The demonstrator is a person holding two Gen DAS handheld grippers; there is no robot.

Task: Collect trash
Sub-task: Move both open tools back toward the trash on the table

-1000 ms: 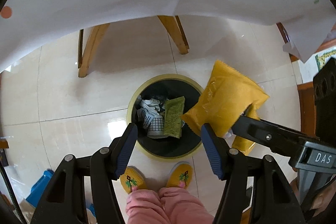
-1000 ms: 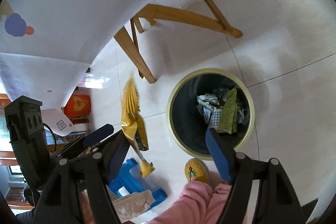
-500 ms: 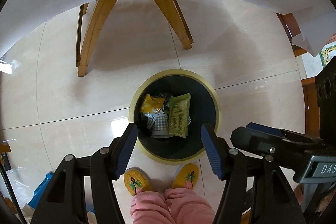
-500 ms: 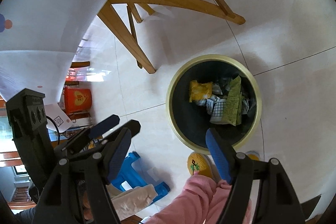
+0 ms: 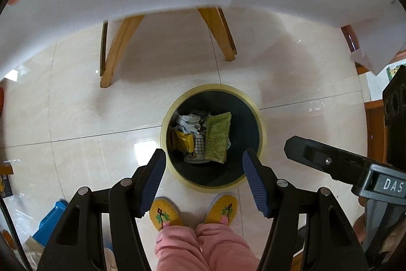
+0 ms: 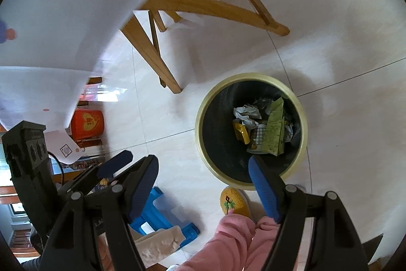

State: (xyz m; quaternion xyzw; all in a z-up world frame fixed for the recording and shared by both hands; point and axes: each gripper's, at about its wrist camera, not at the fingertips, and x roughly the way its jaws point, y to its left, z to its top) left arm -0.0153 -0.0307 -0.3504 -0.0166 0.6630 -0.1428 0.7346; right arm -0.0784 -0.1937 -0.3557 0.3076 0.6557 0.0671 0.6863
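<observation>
My right gripper and left gripper gape empty; the yellow packet, released, now lies mid-frame in the bin.

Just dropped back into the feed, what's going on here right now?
A person in pink trousers stands over a round bin on the tiled floor, a claw in each hand. Both the left claw and the right claw are open and empty, above the bin. A yellow packet lies inside with a green wrapper and crumpled paper.
</observation>
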